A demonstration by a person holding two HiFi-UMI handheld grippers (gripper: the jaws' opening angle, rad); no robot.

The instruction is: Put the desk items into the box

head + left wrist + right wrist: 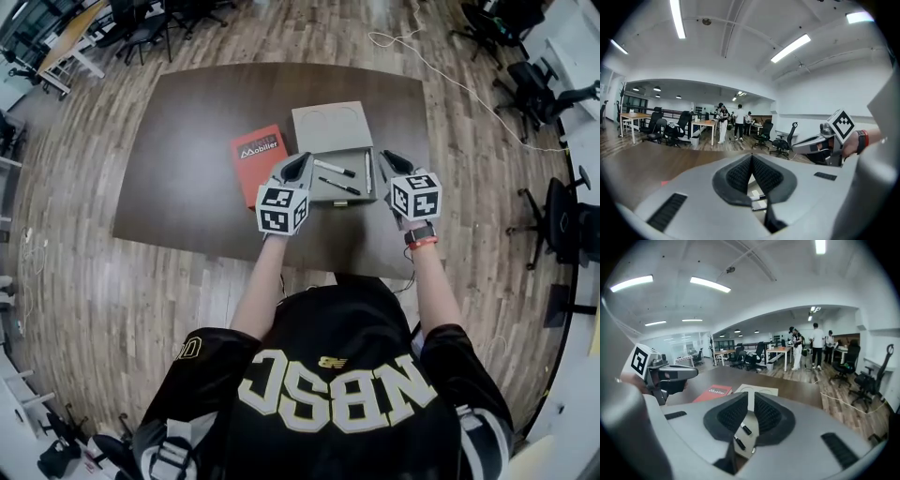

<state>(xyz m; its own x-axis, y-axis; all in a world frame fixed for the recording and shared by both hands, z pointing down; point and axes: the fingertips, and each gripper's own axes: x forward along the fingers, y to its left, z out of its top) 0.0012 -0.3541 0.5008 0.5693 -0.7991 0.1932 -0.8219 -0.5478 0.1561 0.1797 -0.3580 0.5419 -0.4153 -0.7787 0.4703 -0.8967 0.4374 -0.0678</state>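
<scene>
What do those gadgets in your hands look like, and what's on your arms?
The left gripper and right gripper are grey wedge-shaped shells with black ribbed fingers, each carrying a white cube of black square markers. Black short-sleeved jersey, white lettering; a watch and red band on the right wrist.

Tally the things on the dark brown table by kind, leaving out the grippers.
Grey open box: 1
Orange-red book: 1
Slim pens lying inside the box: 3
Total: 5
</scene>
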